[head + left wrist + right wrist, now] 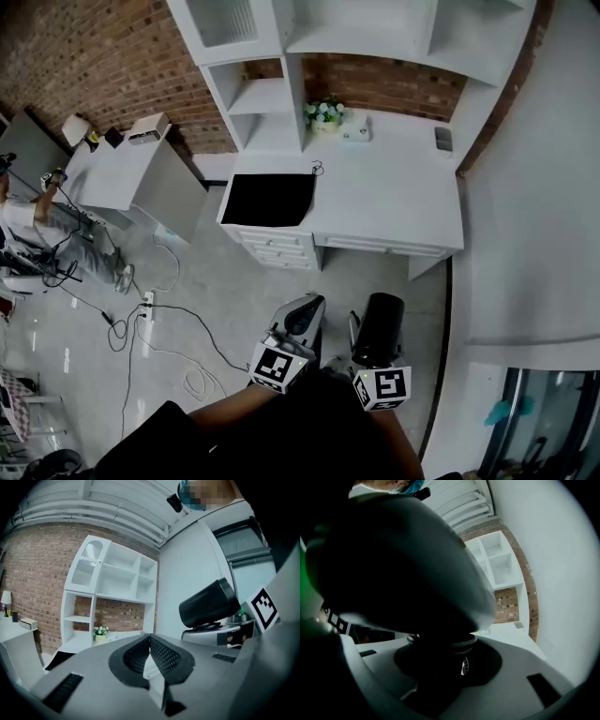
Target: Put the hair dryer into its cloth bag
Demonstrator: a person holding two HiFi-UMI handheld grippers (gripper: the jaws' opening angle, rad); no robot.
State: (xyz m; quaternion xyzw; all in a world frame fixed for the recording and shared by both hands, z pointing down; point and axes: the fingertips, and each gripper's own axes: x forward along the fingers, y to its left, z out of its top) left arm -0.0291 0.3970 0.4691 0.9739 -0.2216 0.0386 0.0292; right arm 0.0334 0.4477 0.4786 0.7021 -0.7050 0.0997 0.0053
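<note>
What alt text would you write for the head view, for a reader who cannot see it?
Seen from above, the right gripper holds a black hair dryer while the left gripper beside it is shut and empty. Ahead, a black cloth bag lies flat on a white desk.

The left tool (pixel 150 654) has a light grey moulded shell with dark rectangular slots (pixel 65 692). Its two black pads (pixel 164 656) carry a fine mesh texture and sit in a black surround. The right tool (pixel 457 665) has the same grey shell, with a black recess round the jaws and a dark slot (pixel 543 687). Each tool bears a white cube with black square markers: left cube (pixel 277 366), right cube (pixel 382 386). The person wears a dark garment (pixel 300 441).
</note>
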